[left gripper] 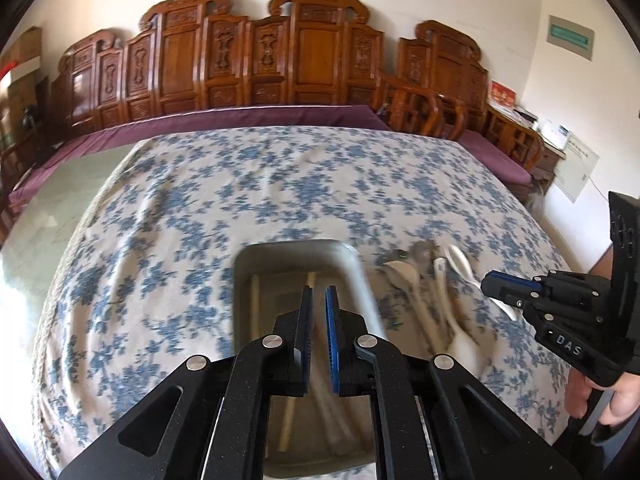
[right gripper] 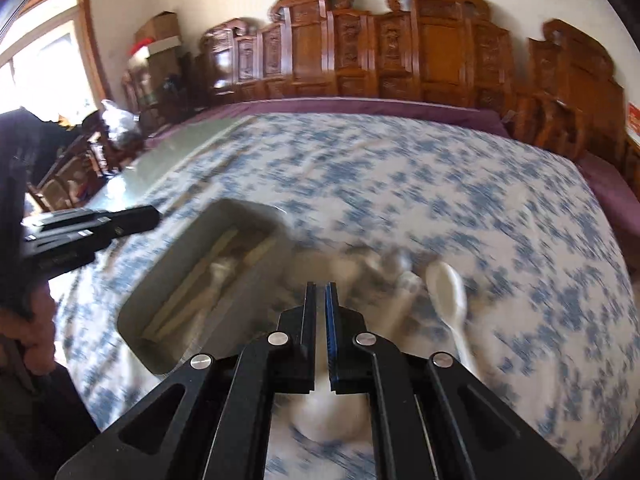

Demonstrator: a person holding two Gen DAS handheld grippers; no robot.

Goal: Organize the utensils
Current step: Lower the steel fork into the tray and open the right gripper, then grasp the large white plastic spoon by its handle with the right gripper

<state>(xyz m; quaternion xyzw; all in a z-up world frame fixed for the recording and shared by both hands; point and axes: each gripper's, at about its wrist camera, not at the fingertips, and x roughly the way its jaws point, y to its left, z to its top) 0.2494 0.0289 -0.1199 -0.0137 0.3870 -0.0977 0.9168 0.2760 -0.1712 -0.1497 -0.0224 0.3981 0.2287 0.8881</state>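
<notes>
A grey rectangular tray (left gripper: 356, 276) sits on the floral tablecloth, also in the right wrist view (right gripper: 176, 256), and holds wooden chopsticks (left gripper: 288, 412) (right gripper: 188, 292). Several white ceramic spoons (left gripper: 416, 292) (right gripper: 448, 292) and blurred metal spoons (left gripper: 422, 252) lie right of the tray. My left gripper (left gripper: 319, 292) hovers over the tray, jaws nearly together, nothing seen between them. My right gripper (right gripper: 321, 286) is over the spoon pile, jaws nearly closed with nothing visible between them; it shows from the side in the left wrist view (left gripper: 490, 285). Both views are motion-blurred.
The blue-and-white floral tablecloth (left gripper: 280, 184) covers the table. A carved wooden bench with a purple cushion (left gripper: 256, 118) runs along the far edge. Wooden chairs (left gripper: 424, 108) stand at the far right, and a bare table part (right gripper: 188, 140) lies left.
</notes>
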